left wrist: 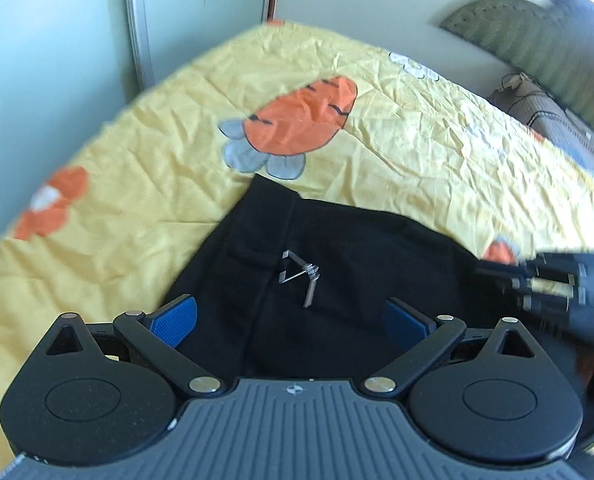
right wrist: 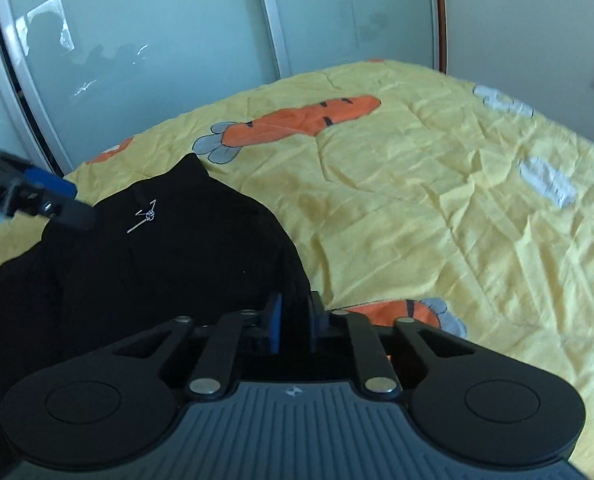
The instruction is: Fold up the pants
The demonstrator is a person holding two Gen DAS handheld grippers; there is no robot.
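Observation:
Black pants (left wrist: 337,248) with a small silver emblem (left wrist: 299,276) lie bunched on a yellow bed sheet (left wrist: 417,140). My left gripper (left wrist: 293,320) hovers over them, open, its blue pads (left wrist: 177,320) spread wide with nothing pinched. My right gripper (left wrist: 509,276) shows blurred at the right edge, at the cloth's border. In the right wrist view the right gripper (right wrist: 295,312) has its pads (right wrist: 275,320) close together on the edge of the pants (right wrist: 157,272). The left gripper (right wrist: 71,200) comes in from the left near the emblem (right wrist: 145,216).
The sheet (right wrist: 437,220) carries orange carrot prints (right wrist: 305,120) and spreads wide to the right. Sliding wardrobe doors (right wrist: 157,60) stand behind the bed. A green cushion (left wrist: 537,40) and a brown object (left wrist: 537,100) lie at the far right.

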